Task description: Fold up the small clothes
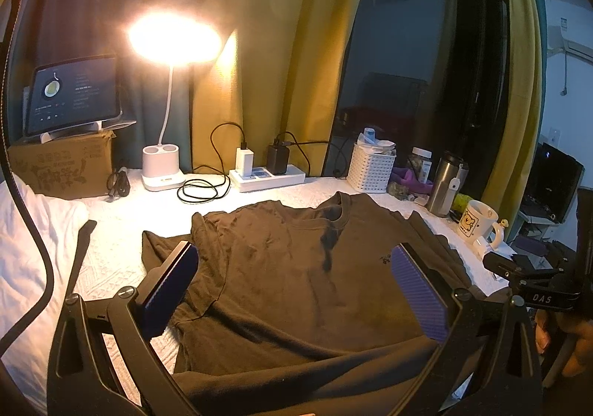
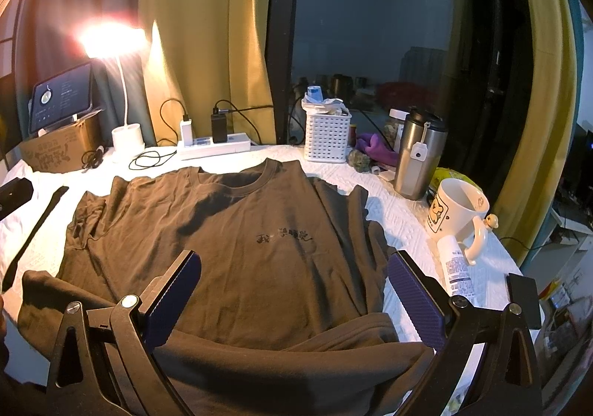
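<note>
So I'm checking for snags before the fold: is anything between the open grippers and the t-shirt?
Nothing visible. The left gripper and right gripper hang open directly over the brown t-shirt. The mug stands off to its right.

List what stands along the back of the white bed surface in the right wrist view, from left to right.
Dark tablet on brown cardboard box → white desk lamp base → white power strip → white plastic basket → purple cloth → steel travel mug → white cartoon mug.
</note>
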Tool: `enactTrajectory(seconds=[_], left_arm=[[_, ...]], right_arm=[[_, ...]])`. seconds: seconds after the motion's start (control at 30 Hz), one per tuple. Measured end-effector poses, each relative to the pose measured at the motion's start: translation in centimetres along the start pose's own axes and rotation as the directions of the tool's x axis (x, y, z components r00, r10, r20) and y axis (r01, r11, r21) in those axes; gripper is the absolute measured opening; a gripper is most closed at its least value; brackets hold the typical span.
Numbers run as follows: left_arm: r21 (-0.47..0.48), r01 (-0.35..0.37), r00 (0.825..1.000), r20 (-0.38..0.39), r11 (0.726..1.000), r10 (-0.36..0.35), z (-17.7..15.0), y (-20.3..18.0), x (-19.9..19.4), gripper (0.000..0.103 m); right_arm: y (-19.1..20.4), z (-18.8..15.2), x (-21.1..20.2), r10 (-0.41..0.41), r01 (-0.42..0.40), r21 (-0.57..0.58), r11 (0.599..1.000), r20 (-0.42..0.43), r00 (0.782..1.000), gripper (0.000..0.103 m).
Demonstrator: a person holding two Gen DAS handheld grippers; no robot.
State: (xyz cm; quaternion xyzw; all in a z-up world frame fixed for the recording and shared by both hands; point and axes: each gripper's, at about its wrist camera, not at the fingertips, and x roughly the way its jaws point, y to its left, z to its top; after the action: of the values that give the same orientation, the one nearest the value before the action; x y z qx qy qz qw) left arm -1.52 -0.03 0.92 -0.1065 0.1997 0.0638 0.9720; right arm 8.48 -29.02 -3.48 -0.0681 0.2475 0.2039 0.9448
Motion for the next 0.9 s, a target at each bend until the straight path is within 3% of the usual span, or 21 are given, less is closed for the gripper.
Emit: enactTrajectory(seconds=[0.9], left_arm=[[0.005,-0.005,1.000,0.001,1.000,0.005,0.0,0.5,-0.1,0.102]], right_arm=[[0.6,-0.5,1.0,-0.006,0.006,0.002,1.000,-0.003,1.000,0.101]])
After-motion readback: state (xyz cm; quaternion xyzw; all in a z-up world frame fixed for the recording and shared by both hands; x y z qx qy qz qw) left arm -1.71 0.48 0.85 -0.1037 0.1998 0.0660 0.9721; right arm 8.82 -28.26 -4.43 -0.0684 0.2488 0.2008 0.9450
